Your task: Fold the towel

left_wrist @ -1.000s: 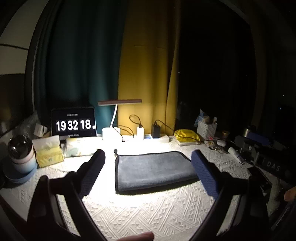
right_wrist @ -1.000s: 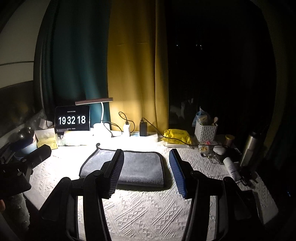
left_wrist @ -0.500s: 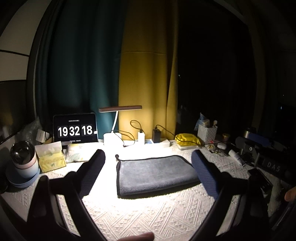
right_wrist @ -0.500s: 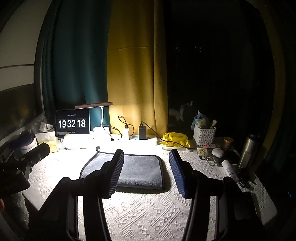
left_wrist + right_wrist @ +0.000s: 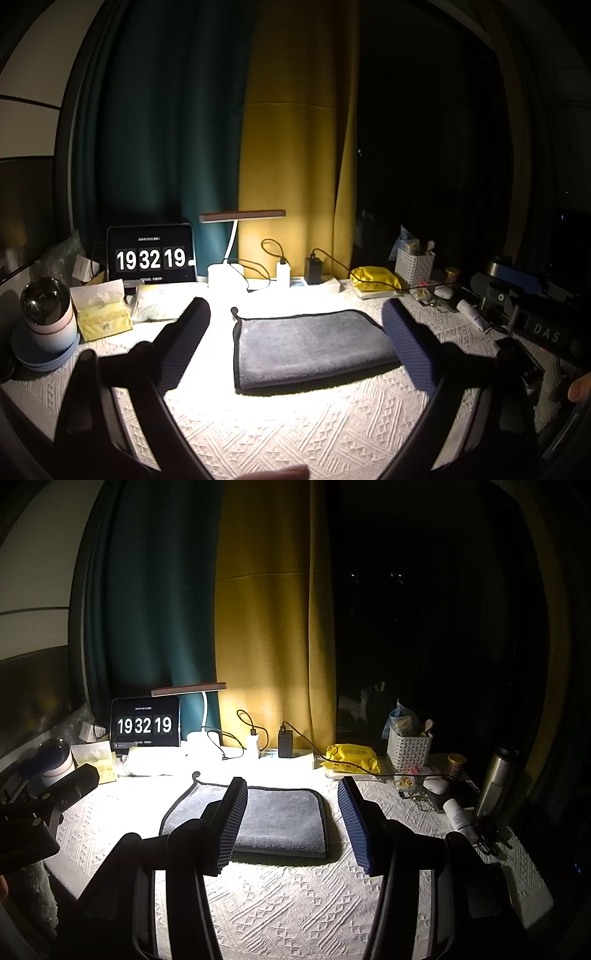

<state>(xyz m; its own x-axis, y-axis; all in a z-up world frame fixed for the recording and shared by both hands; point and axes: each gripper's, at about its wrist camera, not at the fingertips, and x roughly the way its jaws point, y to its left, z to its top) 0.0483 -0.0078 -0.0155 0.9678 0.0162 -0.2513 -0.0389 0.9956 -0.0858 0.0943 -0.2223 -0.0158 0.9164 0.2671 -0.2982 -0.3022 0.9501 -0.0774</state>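
A grey towel (image 5: 310,345) with dark edging lies folded flat on the white textured tablecloth (image 5: 295,424) under the desk lamp. It also shows in the right wrist view (image 5: 280,821). My left gripper (image 5: 299,332) is open and empty, held above the table in front of the towel, its fingers framing it. My right gripper (image 5: 293,819) is open and empty, also held back from the towel. The left gripper's body (image 5: 40,812) shows at the left edge of the right wrist view.
A desk lamp (image 5: 240,236), a clock display (image 5: 149,256), chargers and cables line the back. A tissue box (image 5: 101,310) and a cup (image 5: 46,314) stand at left. A yellow packet (image 5: 375,278), a white basket (image 5: 413,260), a flask (image 5: 496,779) and small items crowd the right.
Both grippers have risen and pulled back a little, so the towel sits lower in view. The clock changed from 19:32:18 to 19:32:19. The towel has not moved.
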